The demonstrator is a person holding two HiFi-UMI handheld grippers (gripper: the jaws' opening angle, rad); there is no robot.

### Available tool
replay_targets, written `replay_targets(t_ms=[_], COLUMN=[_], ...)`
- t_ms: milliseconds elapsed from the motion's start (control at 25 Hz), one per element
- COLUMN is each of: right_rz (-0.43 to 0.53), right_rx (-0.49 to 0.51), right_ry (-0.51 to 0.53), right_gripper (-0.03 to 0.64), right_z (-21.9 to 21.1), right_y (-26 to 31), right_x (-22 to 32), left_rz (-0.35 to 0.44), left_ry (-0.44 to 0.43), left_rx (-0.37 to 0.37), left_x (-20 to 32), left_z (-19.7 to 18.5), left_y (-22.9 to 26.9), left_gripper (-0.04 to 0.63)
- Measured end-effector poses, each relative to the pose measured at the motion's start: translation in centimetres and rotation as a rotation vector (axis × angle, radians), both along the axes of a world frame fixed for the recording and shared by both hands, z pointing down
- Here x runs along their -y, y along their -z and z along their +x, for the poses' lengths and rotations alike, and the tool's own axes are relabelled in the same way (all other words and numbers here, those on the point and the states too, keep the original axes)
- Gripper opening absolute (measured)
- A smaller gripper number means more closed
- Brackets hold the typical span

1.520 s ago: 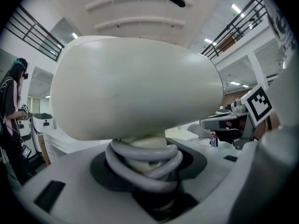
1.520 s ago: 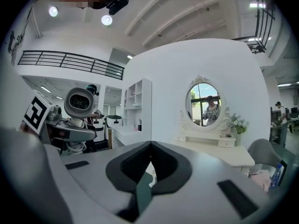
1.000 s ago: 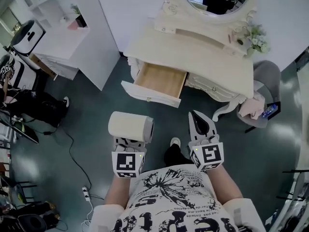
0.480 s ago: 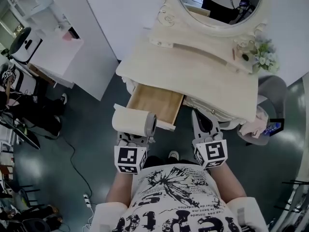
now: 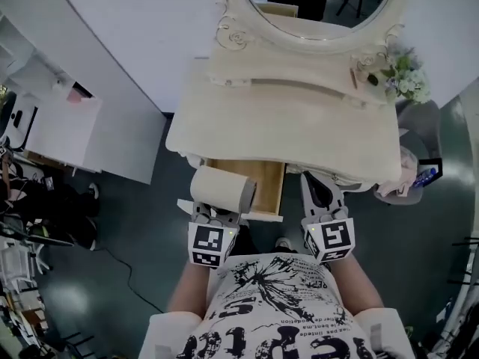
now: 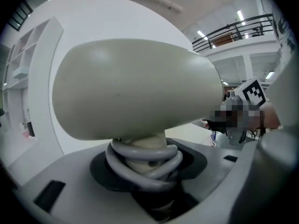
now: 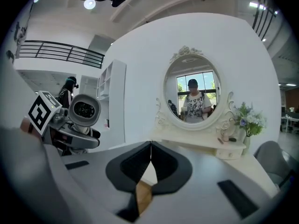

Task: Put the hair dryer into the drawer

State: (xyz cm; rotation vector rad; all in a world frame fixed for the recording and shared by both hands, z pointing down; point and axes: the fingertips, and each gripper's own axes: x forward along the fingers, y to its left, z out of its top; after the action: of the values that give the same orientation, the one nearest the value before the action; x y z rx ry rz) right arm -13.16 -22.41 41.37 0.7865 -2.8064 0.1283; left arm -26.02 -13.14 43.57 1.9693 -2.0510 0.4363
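The open drawer (image 5: 263, 184) sits at your twelve o'clock, and its bare wooden right half is where you have room from above. The hair dryer (image 5: 221, 188) in your left gripper (image 5: 215, 214) hangs over its left half. The bench (image 5: 299, 126) top overhangs the drawer's far end, so the way in is near the white front panel. Your right gripper (image 5: 318, 191), jaws together, stands at one o'clock just beside the drawer's right side, close under the bench edge. Dark floor (image 5: 142, 223) lies open at nine o'clock. A white cabinet (image 5: 56, 126) bounds it at ten, and a grey chair (image 5: 419, 122) stands at two.
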Motion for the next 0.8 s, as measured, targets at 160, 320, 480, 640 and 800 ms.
replay_targets(t_ms=[160,320,480,640,800], right_rz=[-0.026,-0.050,-0.079,-0.108,-0.137], right_rx=[-0.004,0.004,-0.012,-0.041,-0.067], right_ry=[-0.096,-0.185,-0.243,-0.277,-0.318], right_gripper=[0.015,0.017,0.017,0.015,0.017], right_z=[-2.0,-3.3,-3.9,-4.0,-3.8], right_y=[-0.7,-1.8,-3.6,-5.7,-7.5], right_x=[0.5,0.5,0.1,-0.5,-0.6], left_rz=[-0.060,-0.133,-0.238,-0.335,-0.430], left_ry=[-0.157,-0.322,-0.475,-0.616,-0.742], left_rx=[0.034,0.041,0.057,0.108,0.142], left_x=[2.1,3.1,3.5,3.5,3.5], left_z=[-2.0,-3.0,-3.2,-2.6,-2.0], left_y=[-1.5,-4.3,-8.6,-13.1,-17.0], left_gripper=[0.232,0.232,0.232,0.232,0.232])
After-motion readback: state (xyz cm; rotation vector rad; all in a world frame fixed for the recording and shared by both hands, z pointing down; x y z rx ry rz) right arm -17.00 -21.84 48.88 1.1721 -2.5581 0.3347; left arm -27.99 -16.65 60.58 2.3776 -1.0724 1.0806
